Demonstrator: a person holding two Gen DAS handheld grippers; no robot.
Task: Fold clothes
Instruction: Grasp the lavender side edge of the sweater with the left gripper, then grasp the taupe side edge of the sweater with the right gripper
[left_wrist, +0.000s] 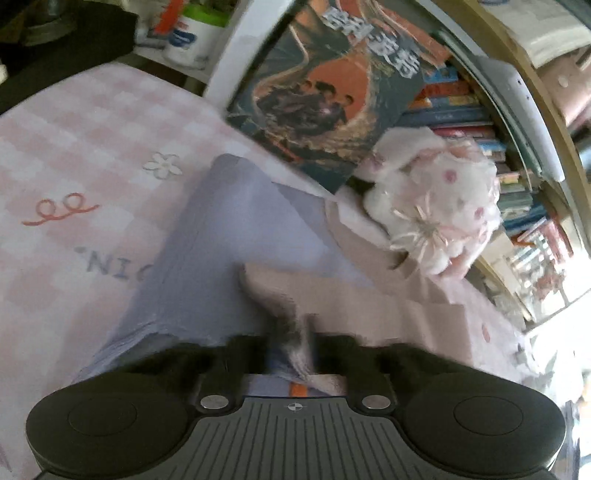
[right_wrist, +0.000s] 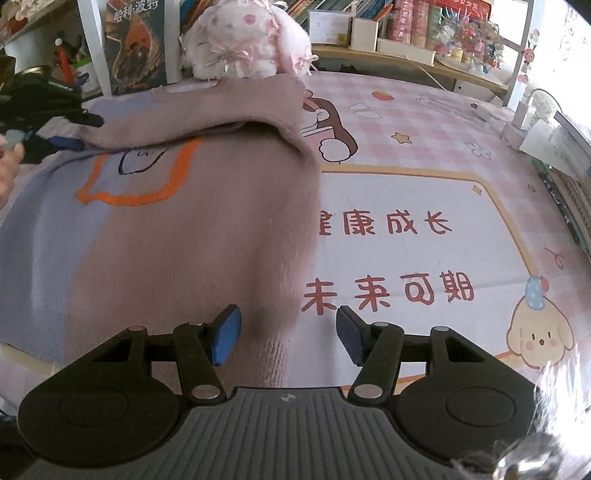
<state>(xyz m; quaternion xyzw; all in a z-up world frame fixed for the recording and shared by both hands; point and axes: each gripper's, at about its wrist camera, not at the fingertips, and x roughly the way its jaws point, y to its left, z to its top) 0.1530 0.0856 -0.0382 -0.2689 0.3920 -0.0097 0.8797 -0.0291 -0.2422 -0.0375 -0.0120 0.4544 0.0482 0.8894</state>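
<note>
This is a home, most likely a child's room or study corner. The tabletop (right_wrist: 424, 192) wears a pink checked cloth printed with cartoon puppies, flowers and large Chinese characters. Behind the tabletop, shelves (right_wrist: 388, 55) carry rows of books (left_wrist: 461, 110), small boxes and bright trinkets. A fluffy pink-and-white plush toy (right_wrist: 243, 40) sits at the tabletop's far edge, and just beside the toy a large illustrated book (left_wrist: 332, 85) leans upright against a white frame. A soft knitted garment (right_wrist: 192, 206) lies spread on the tabletop in front of the toy.
</note>
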